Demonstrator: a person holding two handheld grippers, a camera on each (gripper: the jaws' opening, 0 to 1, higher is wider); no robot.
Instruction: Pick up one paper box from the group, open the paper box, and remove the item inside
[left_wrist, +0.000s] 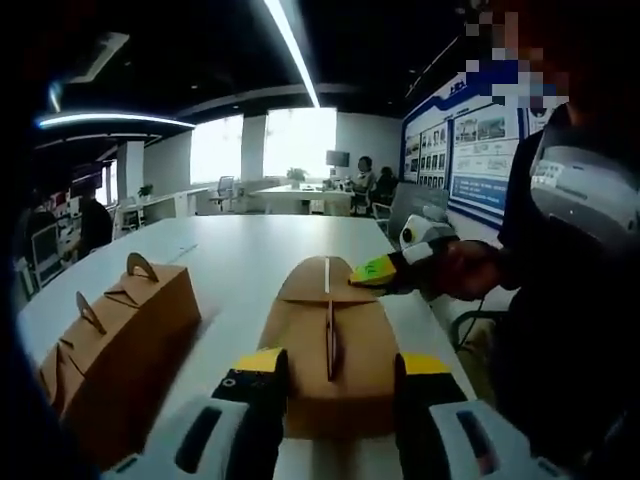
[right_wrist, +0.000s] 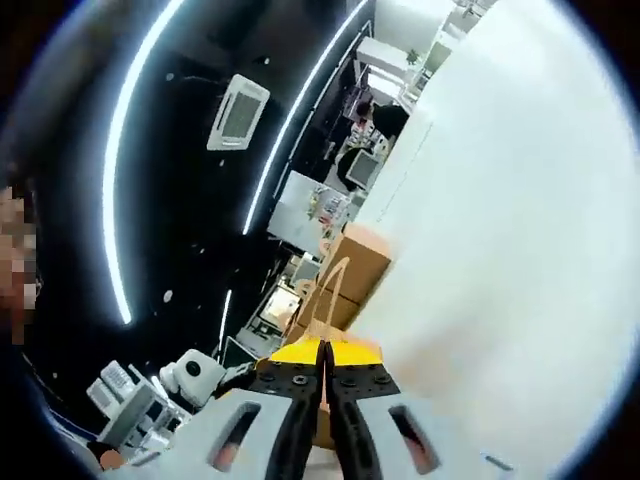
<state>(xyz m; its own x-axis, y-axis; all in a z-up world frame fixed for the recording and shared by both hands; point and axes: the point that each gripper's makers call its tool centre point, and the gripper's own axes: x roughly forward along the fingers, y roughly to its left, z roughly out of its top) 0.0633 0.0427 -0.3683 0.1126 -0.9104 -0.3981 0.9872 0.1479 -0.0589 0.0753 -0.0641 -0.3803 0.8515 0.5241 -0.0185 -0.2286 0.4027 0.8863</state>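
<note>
White table (left_wrist: 250, 250), closed paper boxes (left_wrist: 115, 345).

Paper box (left_wrist: 330, 350) between left gripper (left_wrist: 335, 395) fingers: plain kraft brown, no print. Two more boxes (left_wrist: 115, 350) same brown (handles too). Table (left_wrist: 240, 255) white. Left gripper: yellow finger tips, black fingers, light grey body. Right gripper (right_wrist: 323, 372): same scheme, yellow tips, black fingers, grey body. Wall board (left_wrist: 470, 150): blue frame, white panels. Ceiling black, white light strips.

My left gripper (left_wrist: 330, 375) sits with jaws spread wide; my right gripper (right_wrist: 323, 358) has jaws pressed together.
</note>
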